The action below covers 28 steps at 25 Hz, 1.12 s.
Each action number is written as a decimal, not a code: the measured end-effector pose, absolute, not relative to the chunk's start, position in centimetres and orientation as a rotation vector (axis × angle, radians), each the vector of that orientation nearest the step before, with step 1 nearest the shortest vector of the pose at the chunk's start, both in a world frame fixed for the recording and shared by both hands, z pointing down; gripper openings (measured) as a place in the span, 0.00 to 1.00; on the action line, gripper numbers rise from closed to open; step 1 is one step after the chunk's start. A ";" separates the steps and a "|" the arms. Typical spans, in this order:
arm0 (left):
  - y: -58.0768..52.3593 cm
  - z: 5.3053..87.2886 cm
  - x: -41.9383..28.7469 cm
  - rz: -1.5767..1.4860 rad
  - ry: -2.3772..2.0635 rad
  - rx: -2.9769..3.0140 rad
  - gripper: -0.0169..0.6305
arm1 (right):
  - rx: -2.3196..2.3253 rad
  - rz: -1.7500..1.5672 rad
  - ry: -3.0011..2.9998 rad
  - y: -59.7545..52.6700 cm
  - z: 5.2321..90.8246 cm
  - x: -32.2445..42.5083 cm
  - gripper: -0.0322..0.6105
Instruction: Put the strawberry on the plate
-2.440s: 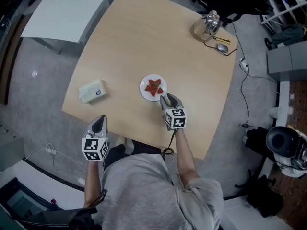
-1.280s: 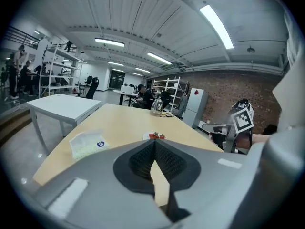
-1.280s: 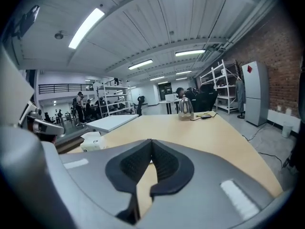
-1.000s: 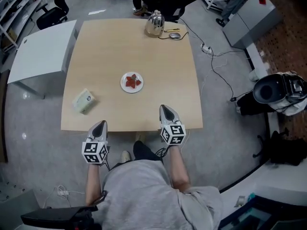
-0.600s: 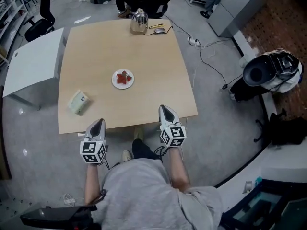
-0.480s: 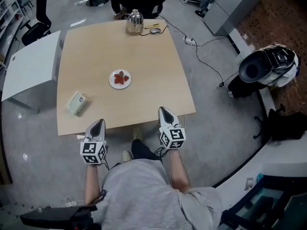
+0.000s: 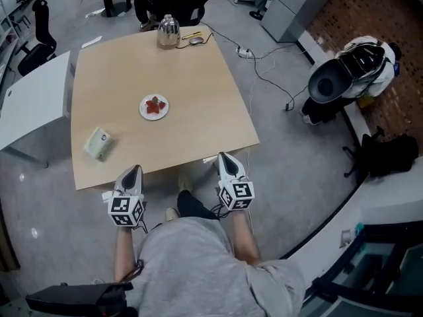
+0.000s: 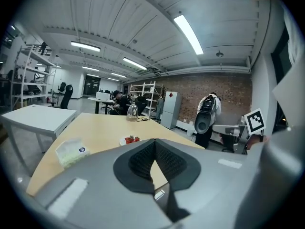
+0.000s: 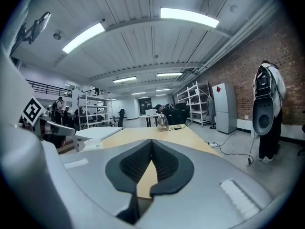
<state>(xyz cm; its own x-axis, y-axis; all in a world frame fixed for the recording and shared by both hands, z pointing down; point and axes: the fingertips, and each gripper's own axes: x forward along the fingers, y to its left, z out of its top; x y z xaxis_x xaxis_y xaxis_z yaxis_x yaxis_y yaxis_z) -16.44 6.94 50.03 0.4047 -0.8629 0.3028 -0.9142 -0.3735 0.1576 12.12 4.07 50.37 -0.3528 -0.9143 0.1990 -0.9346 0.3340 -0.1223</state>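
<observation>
Grey concrete floor surrounds a pale wooden table [image 7: 198,91], seen from above with the person standing off its near edge. Near the middle of the tabletop sits a small white plate [image 7: 163,113], and the strawberry [image 7: 155,104] lies on it, red against the white. A greenish packet [image 7: 98,143] rests on the table to the left of the plate, nearer the person, well apart from it. At the far edge stands a shiny metal kettle [image 7: 168,32], with a computer mouse [image 7: 196,40] just beside it. A white table [image 7: 33,104] stands to the left of the wooden one, and a cable [image 7: 264,71] trails across the floor on the right.

The left gripper [image 7: 134,169] hangs just off the table's near edge, over the floor. Its jaws are pressed together at the tips with nothing between them. The right gripper [image 7: 223,156] hovers at the near edge too, close to the right corner. Its jaws are likewise clenched and empty. Both grippers are well away from the plate and point toward the far side of the table. Between them shows the person's grey shirt [image 7: 198,256].
</observation>
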 end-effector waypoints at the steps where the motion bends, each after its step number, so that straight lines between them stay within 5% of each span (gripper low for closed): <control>1: 7.0 49.9 -16.4 0.243 -1.547 2.372 0.06 | 1.734 0.324 -2.484 4.4 50.4 12.2 0.06; 28: 7.7 48.7 -17.4 0.235 -1.548 2.408 0.06 | 1.763 0.302 -2.490 5.7 50.1 11.0 0.06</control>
